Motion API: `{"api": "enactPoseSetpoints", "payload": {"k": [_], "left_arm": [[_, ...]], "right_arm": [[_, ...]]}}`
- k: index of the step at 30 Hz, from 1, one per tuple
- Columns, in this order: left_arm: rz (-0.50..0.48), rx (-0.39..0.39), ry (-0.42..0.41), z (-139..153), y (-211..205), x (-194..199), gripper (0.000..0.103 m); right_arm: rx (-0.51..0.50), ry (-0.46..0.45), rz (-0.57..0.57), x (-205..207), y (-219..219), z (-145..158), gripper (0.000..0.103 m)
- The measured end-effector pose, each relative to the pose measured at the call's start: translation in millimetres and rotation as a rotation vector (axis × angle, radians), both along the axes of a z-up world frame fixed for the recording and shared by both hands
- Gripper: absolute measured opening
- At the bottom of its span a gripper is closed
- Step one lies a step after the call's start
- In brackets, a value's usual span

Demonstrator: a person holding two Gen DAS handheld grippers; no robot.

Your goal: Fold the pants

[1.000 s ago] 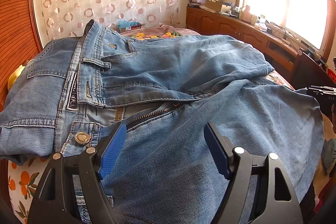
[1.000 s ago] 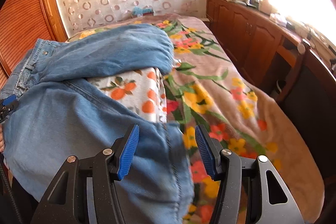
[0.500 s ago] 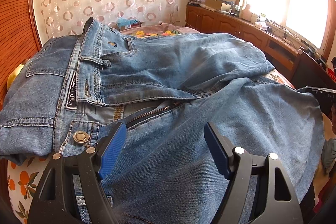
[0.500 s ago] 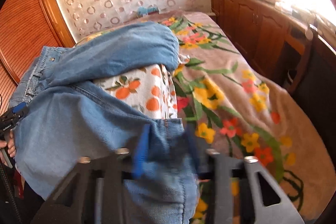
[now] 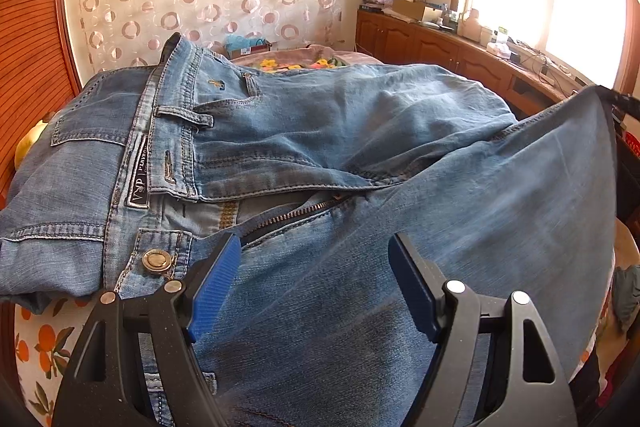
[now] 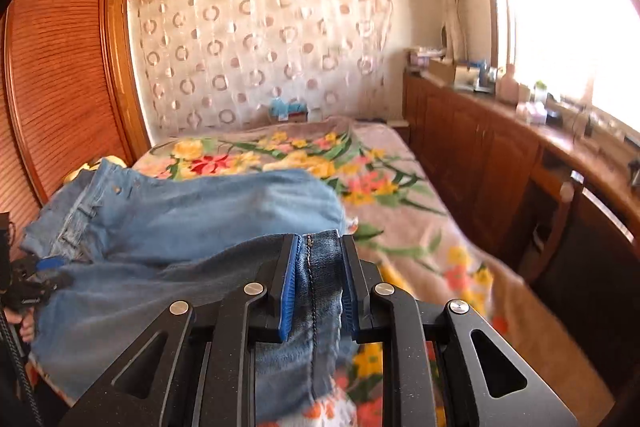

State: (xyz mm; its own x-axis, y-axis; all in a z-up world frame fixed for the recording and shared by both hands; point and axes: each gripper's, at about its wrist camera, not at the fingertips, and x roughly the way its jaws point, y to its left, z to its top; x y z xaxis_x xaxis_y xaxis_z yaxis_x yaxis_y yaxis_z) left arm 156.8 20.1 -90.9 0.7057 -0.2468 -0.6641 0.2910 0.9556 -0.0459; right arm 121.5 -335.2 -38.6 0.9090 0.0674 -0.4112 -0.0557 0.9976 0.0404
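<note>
Light blue jeans lie across the bed with the waistband, brass button and open zipper toward my left gripper. My left gripper is open, its blue pads spread wide just above the fly area, gripping nothing. My right gripper is shut on the hem end of the near trouser leg, and the denim is bunched between its pads. In the left wrist view that leg rises to the right toward the right gripper. The far leg lies folded back on the bed.
The bed carries a floral blanket and an orange-print sheet. Wooden cabinets with clutter on top run along the right under a bright window. A slatted wooden wardrobe stands on the left.
My right gripper closed on the leg hem and lifted it off the bed, so that leg now slopes up to the right. The left gripper has stayed still and open.
</note>
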Motion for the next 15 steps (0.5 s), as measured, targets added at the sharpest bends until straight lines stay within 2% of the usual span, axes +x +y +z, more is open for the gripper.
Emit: {"api": "enactPoseSetpoints", "payload": {"k": [3,7,10,12,15], "left_arm": [[0.004,-0.002,-0.001,0,1,0,0.077],[0.001,-0.003,0.000,-1,1,0,0.077],[0.002,-0.003,0.001,0,1,0,0.077],[0.003,-0.002,0.002,0,1,0,0.077],[0.003,0.002,0.004,0,0,1,0.077]], "right_arm": [[-0.033,0.048,-0.040,13,4,-11,0.021],[-0.071,0.232,-0.115,37,1,-46,0.023],[-0.117,0.250,-0.163,29,2,-64,0.035],[-0.090,0.253,-0.150,20,1,-70,0.045],[-0.050,0.249,-0.135,-1,-2,-80,0.047]]}}
